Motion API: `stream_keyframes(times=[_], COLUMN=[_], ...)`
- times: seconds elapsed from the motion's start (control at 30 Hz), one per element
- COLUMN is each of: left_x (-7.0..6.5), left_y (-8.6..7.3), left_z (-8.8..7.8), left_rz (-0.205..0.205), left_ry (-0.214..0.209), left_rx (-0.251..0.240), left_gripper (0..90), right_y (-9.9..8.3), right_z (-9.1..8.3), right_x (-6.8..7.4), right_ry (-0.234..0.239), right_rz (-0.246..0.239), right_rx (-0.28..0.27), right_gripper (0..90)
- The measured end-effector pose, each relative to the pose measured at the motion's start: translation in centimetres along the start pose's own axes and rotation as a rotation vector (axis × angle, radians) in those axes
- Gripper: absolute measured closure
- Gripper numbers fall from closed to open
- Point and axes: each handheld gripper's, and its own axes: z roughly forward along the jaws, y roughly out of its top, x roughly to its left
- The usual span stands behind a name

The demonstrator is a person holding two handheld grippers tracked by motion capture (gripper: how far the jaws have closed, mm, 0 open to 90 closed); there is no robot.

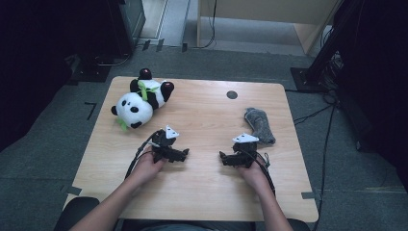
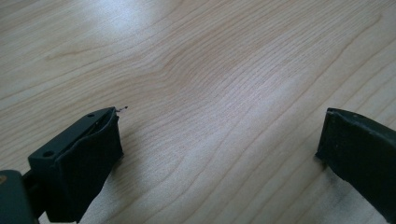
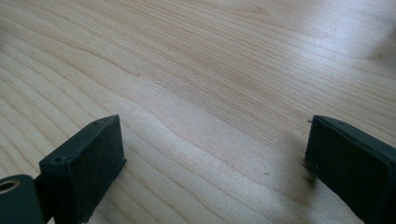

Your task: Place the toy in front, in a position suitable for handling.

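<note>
Wooden table (image 1: 202, 120) carries everything. At its far left lies a plush panda (image 1: 139, 101) on its back — soft, light and squashy, best pinched at a limb or the neck, I judge. Nearer the person, the left gripper (image 1: 183, 154) rests on the wood, jaws spread wide and empty. Beside it the right gripper (image 1: 223, 158) sits the same way — wide open, nothing between. Beyond it lies a grey sock (image 1: 260, 125), limp cloth, best taken at the cuff edge.
</note>
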Motion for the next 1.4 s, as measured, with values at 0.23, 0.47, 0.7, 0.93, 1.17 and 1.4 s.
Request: stream_keyframes(times=[0.23, 0.47, 0.7, 0.93, 1.17, 1.4], left_x=[-0.16, -0.24, -0.31, -0.32, -0.32, -0.32], left_y=[-0.01, -0.02, -0.04, -0.04, -0.09, -0.07], left_z=[0.01, 0.00, -0.01, -0.01, -0.09, -0.05], left_rz=[-0.010, -0.014, -0.018, -0.014, -0.004, -0.007], left_ry=[0.007, 0.011, 0.014, 0.012, 0.002, 0.004], left_rx=[-0.002, -0.002, -0.003, -0.003, 0.000, -0.003], left_gripper=[0.0, 0.0, 0.0, 0.0, 0.0, 0.0], right_y=[0.00, 0.00, 0.00, 0.00, 0.00, 0.03], right_z=[0.00, 0.00, 0.00, 0.00, 0.00, 0.04], right_x=[0.01, 0.00, 0.00, 0.00, 0.01, 0.12], right_ry=[0.000, 0.000, 0.000, 0.000, -0.002, -0.010], right_rz=[0.002, 0.000, 0.000, 0.000, 0.001, 0.010], right_rx=[-0.001, 0.000, 0.000, 0.000, 0.001, 0.003], right_gripper=[4.3, 4.3, 4.3, 4.3, 4.0, 3.1])
